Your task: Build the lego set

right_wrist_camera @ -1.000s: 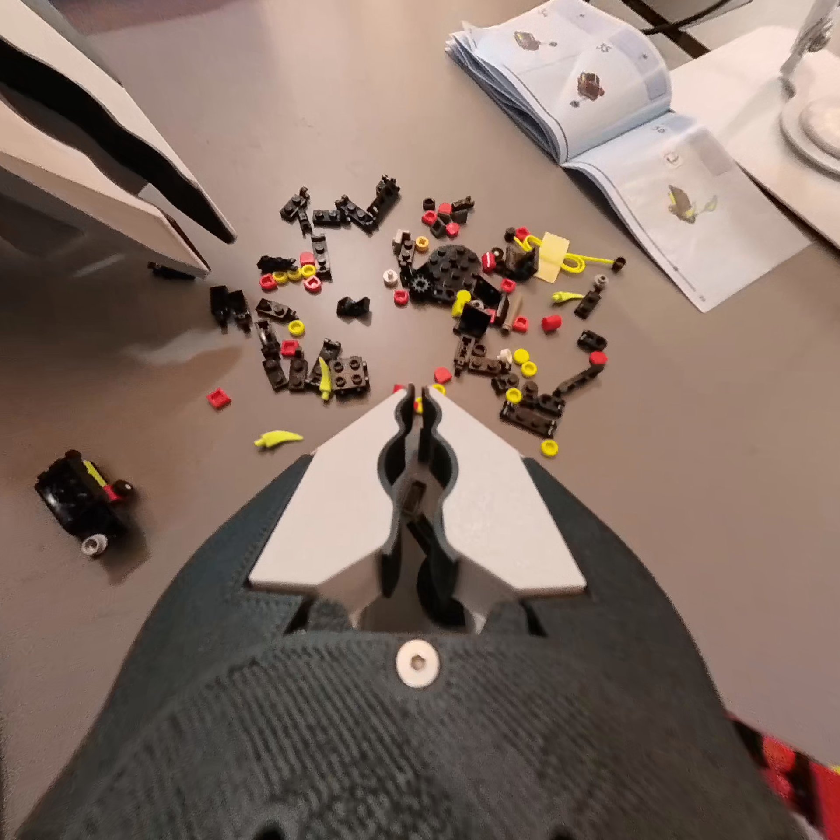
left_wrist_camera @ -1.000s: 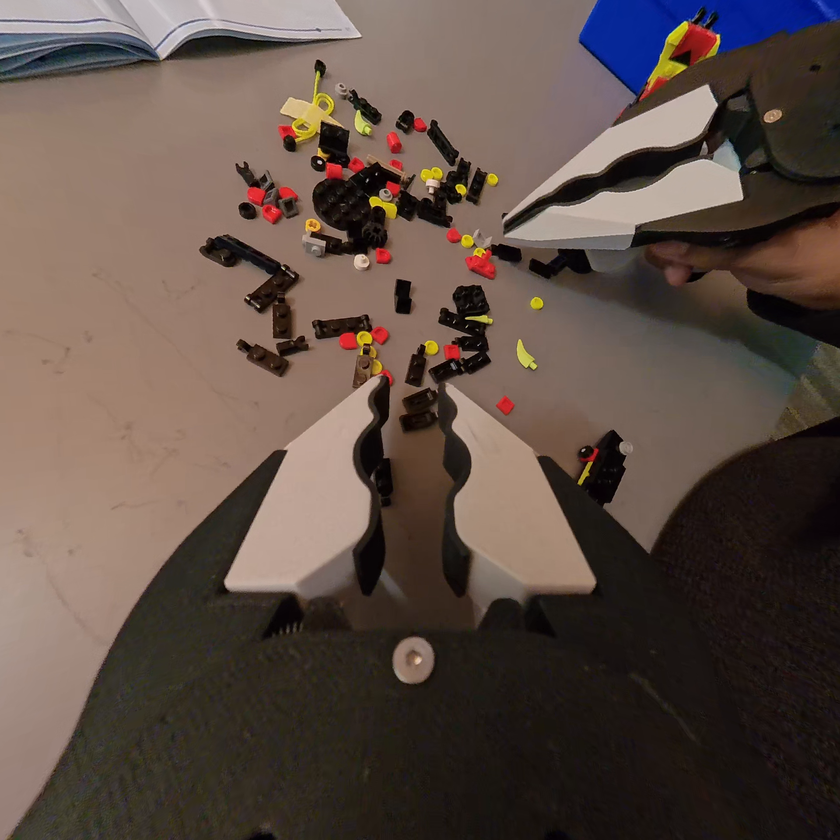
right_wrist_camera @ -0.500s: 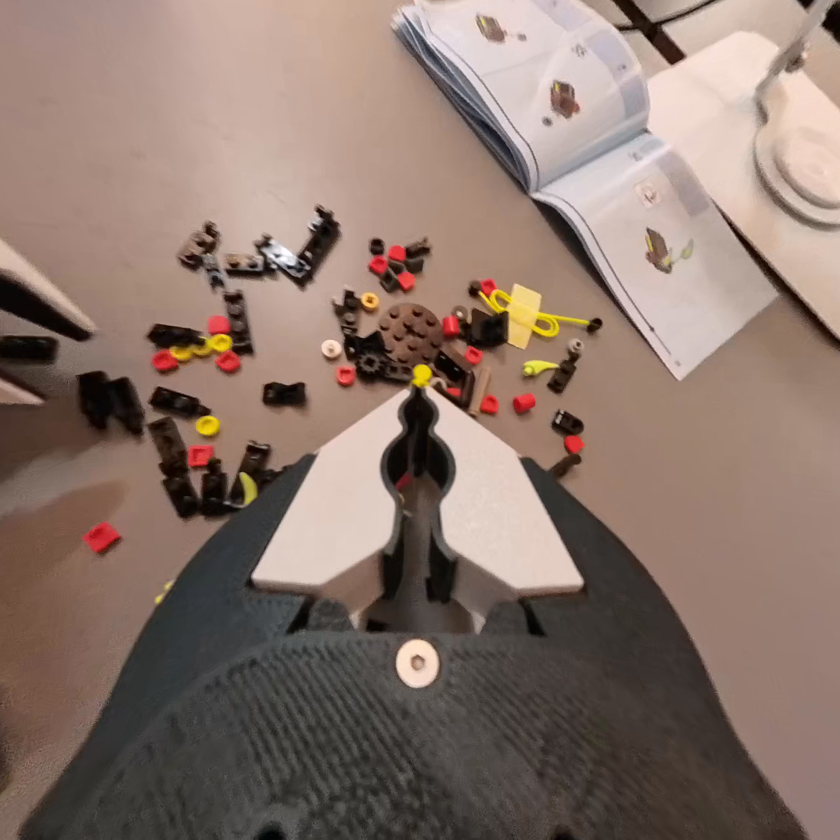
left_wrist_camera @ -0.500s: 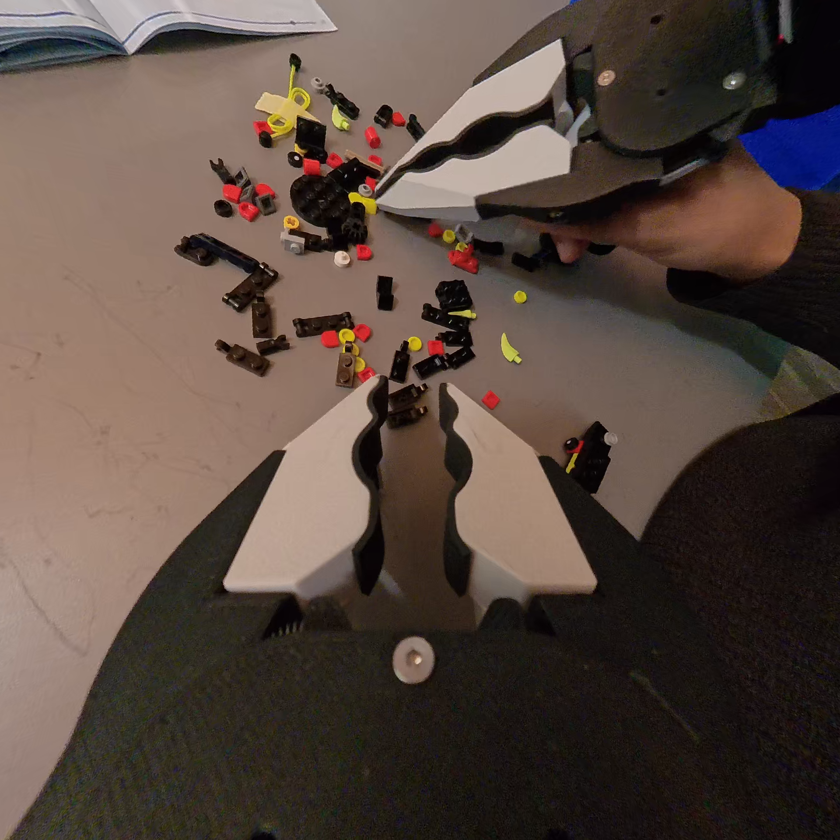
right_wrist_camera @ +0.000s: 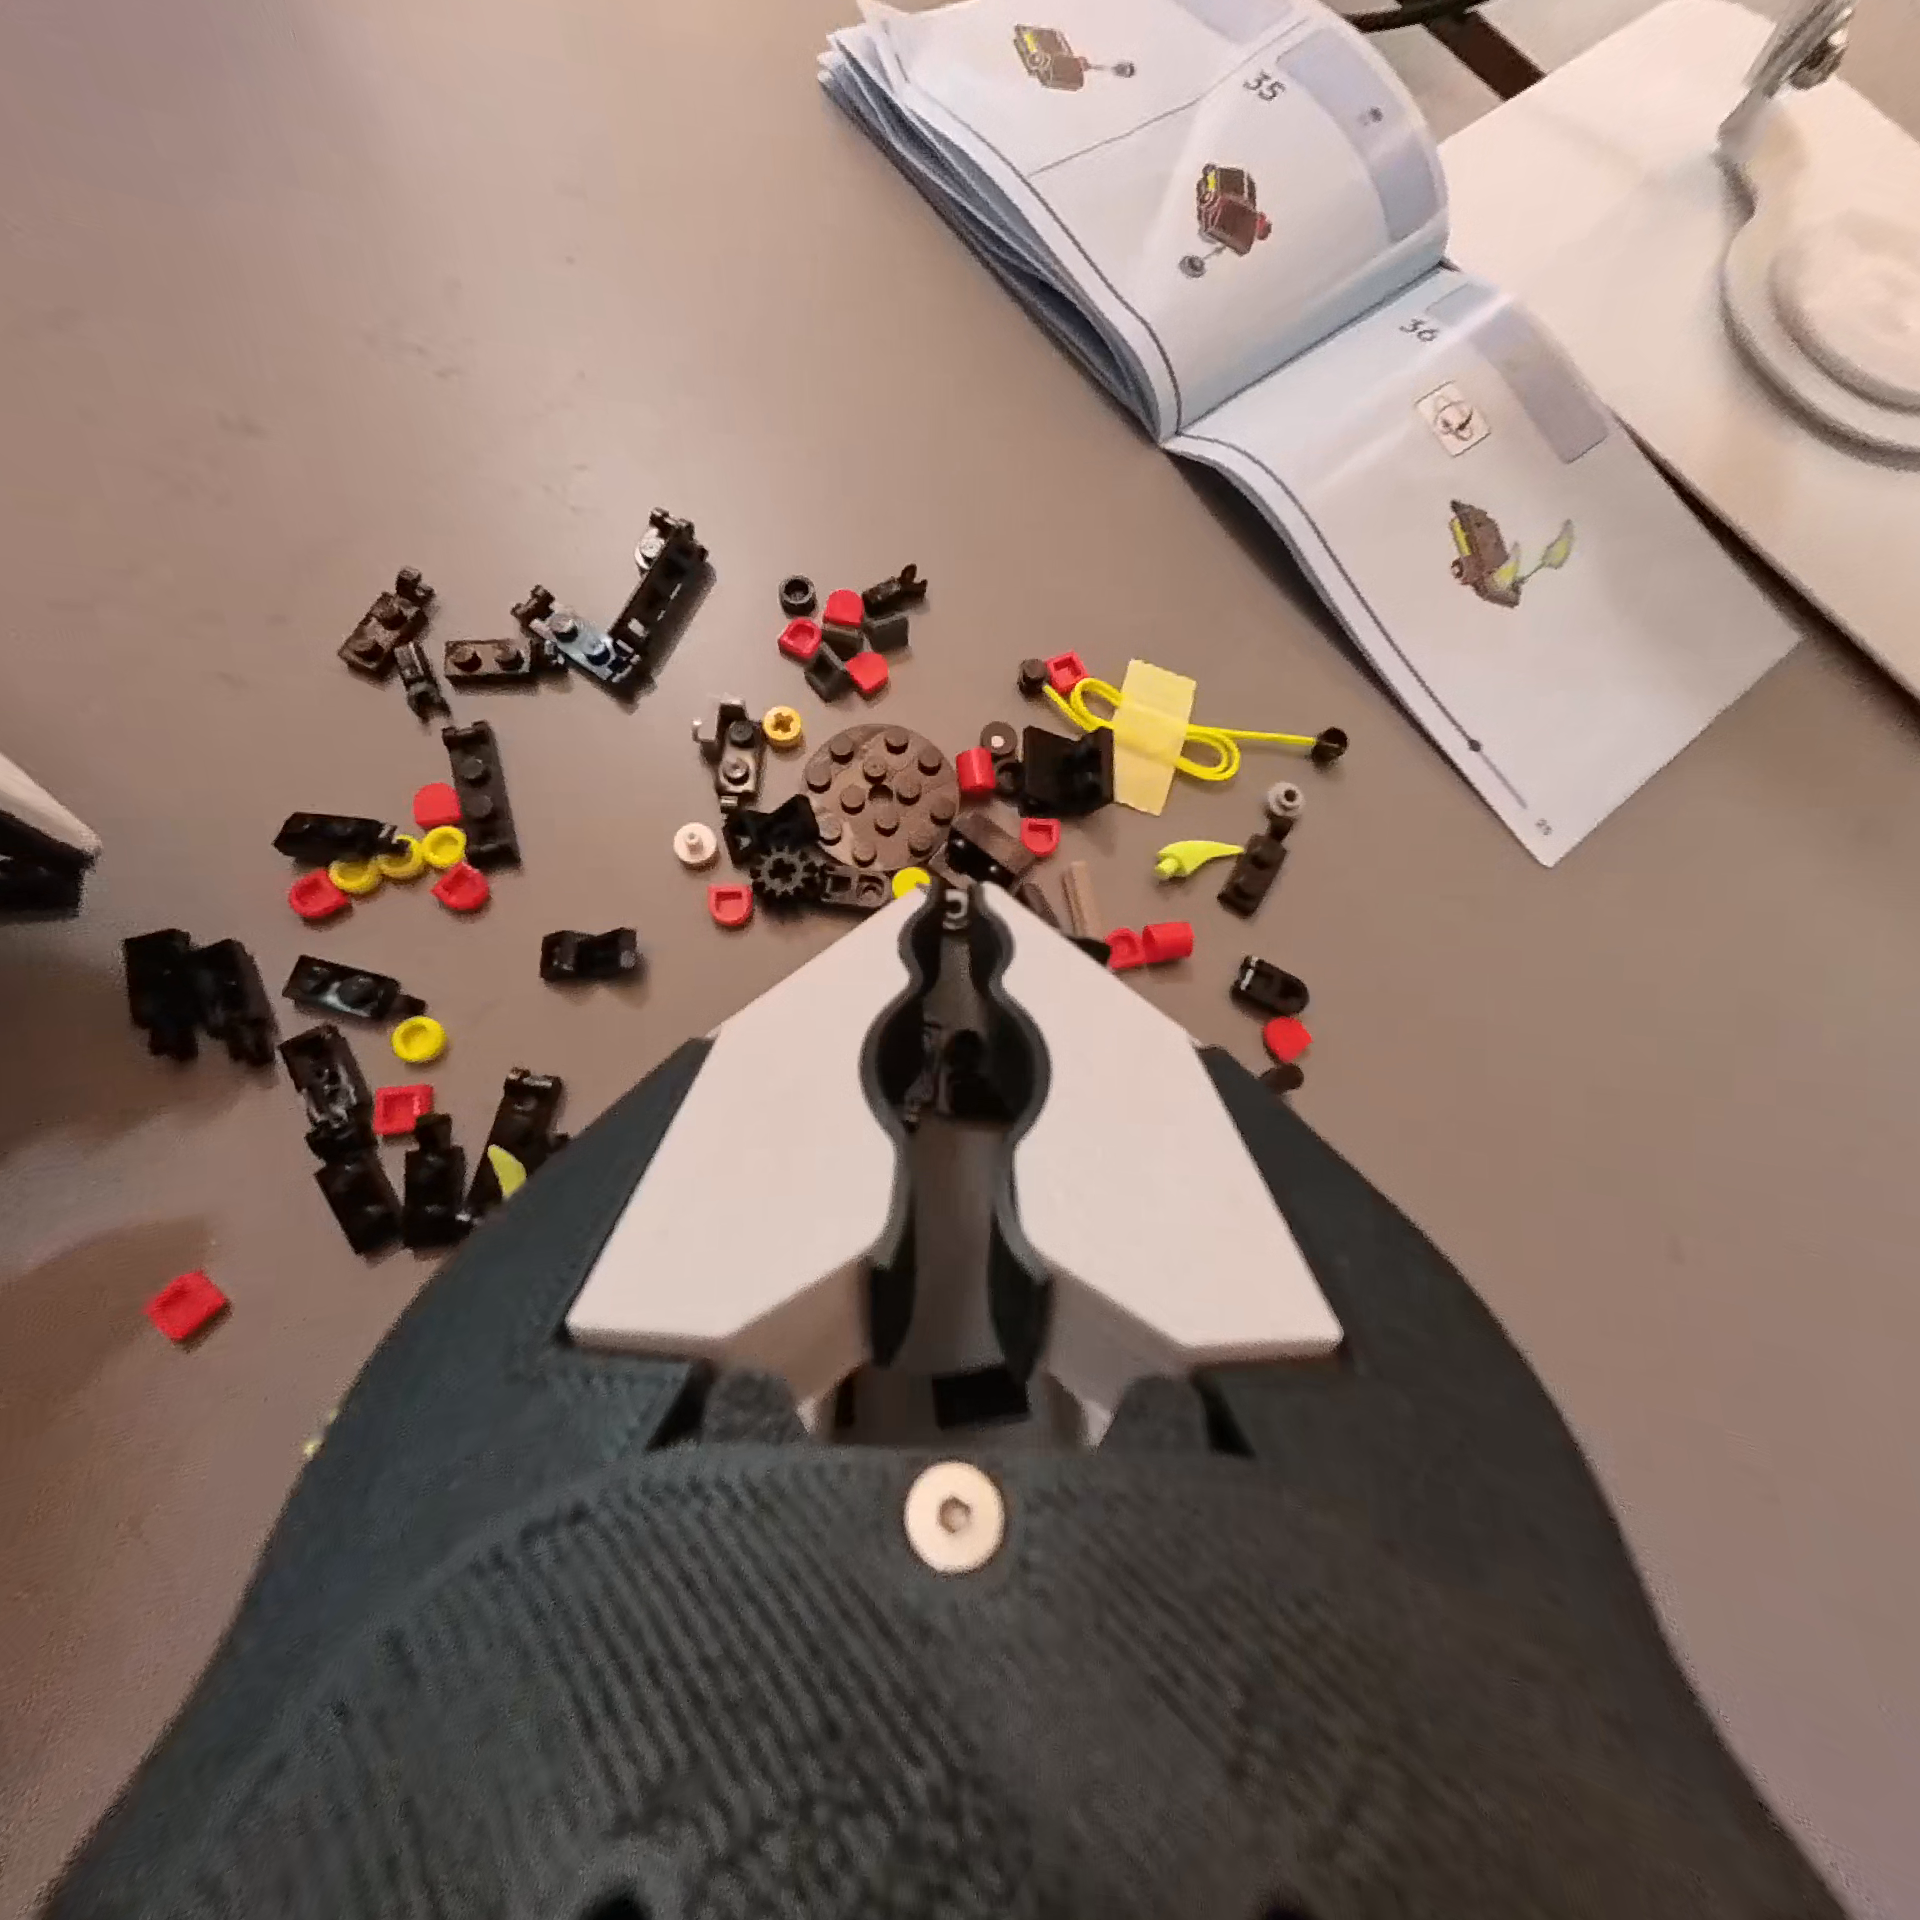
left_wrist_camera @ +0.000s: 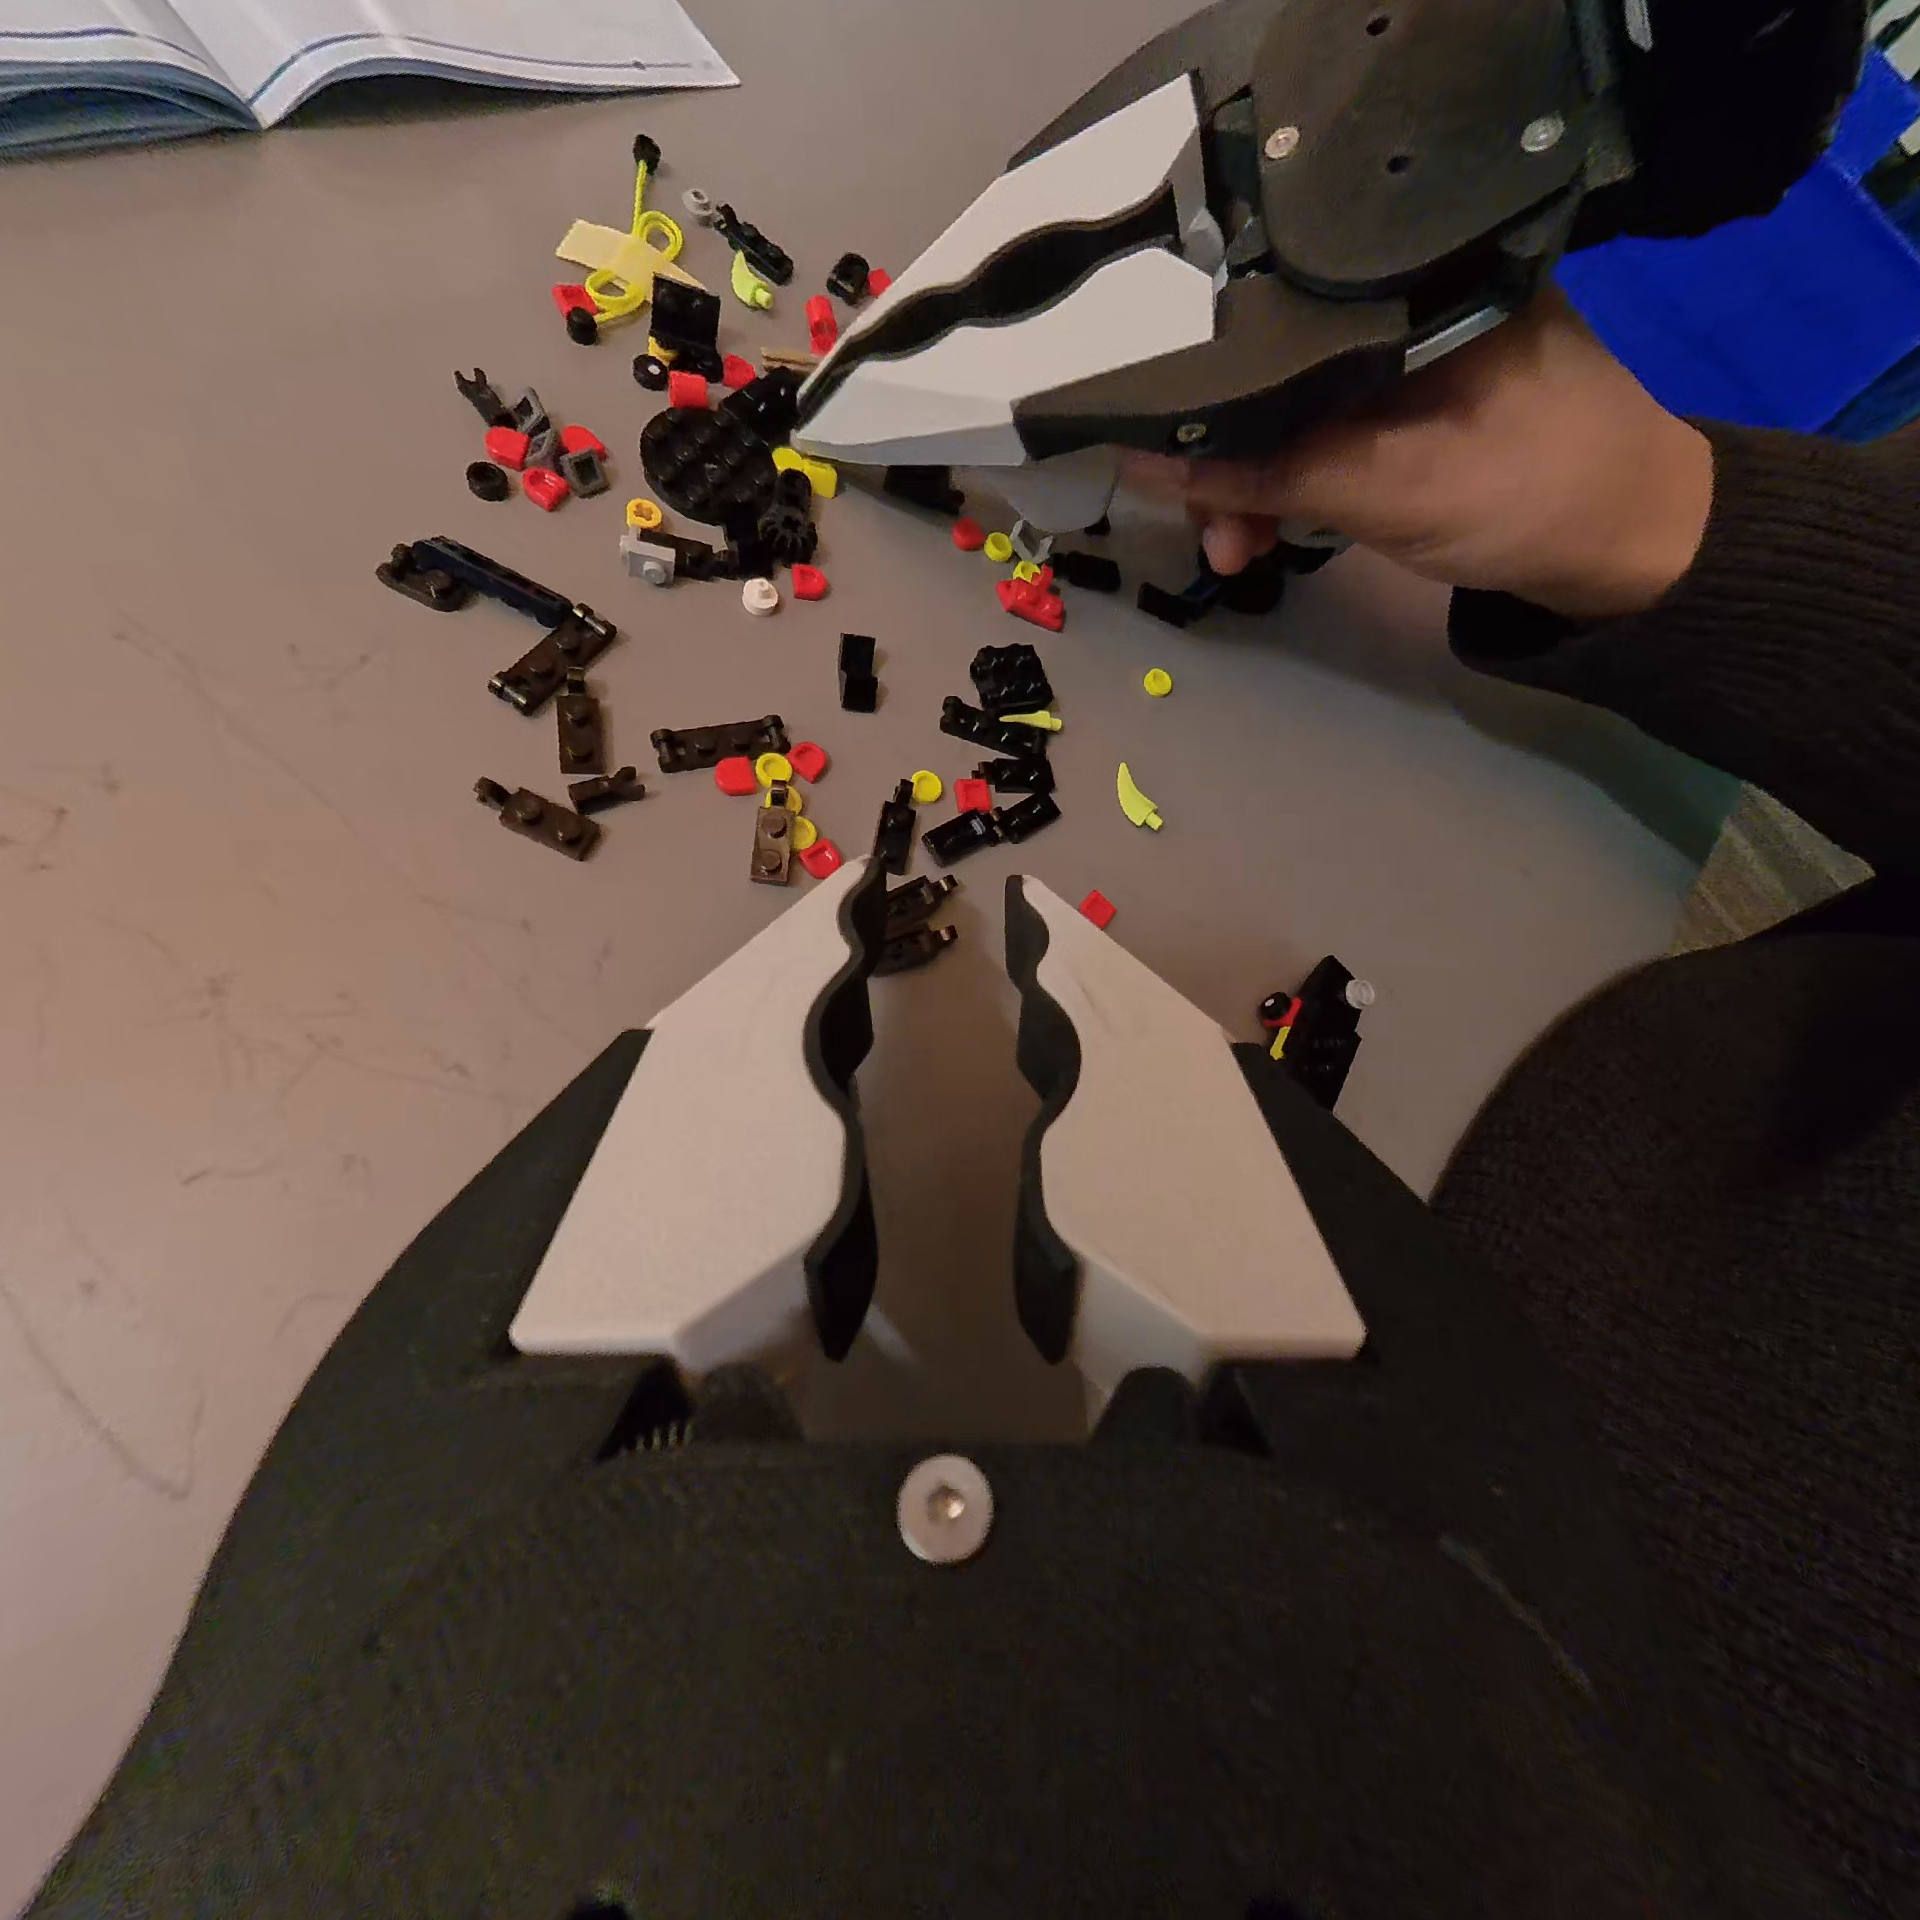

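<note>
Our right tongs (right_wrist_camera: 954, 902) are pressed nearly together, tips low beside the round dark studded plate (right_wrist_camera: 881, 795); whether they pinch a small black piece we cannot tell. To pick well, we should close on 1 piece only and lift straight up, clear of its neighbours. Our left tongs (left_wrist_camera: 930, 894) hang apart and empty over the near edge of the loose plastic lego pieces (left_wrist_camera: 727, 743) scattered on the grey desk (left_wrist_camera: 229, 935). We count 2 tongs, 1 open paper instruction booklet (right_wrist_camera: 1351, 343), 1 small black part-built model (left_wrist_camera: 1314, 1029) and 1 coiled yellow cord (right_wrist_camera: 1164, 727).
</note>
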A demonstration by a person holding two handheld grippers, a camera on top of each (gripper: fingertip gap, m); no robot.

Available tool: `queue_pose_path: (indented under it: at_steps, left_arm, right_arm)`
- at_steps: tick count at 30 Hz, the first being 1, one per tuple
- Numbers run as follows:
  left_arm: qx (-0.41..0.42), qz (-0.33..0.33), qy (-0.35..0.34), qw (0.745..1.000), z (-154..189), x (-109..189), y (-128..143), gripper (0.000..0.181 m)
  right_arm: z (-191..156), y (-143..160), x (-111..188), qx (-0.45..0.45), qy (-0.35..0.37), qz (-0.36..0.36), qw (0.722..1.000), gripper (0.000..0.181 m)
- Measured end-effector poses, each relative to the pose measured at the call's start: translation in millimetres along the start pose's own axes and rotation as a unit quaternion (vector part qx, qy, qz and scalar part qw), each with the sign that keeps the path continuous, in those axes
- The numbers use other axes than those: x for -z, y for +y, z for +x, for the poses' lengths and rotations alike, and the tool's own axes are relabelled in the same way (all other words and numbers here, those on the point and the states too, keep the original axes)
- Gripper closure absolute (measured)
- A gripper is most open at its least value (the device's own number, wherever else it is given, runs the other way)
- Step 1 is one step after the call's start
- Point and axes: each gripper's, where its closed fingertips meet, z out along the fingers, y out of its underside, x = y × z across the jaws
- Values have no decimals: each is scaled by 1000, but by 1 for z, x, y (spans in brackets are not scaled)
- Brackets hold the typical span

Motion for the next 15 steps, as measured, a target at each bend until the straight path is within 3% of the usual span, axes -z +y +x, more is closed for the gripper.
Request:
queue_pose_path:
  at_steps: [1,6,15]
  left_arm:
    - [1,0,0,1000,0,0,0,160]
    - [5,0,1,1000,-2,0,0,160]
    - [12,-3,5,1000,-3,-1,1,160]
  right_arm:
    - [1,0,0,-4,-2,0,1000,178]
    - [-4,2,0,-19,-23,-2,1000,172]
    - [-1,4,-3,-27,-26,-4,999,176]
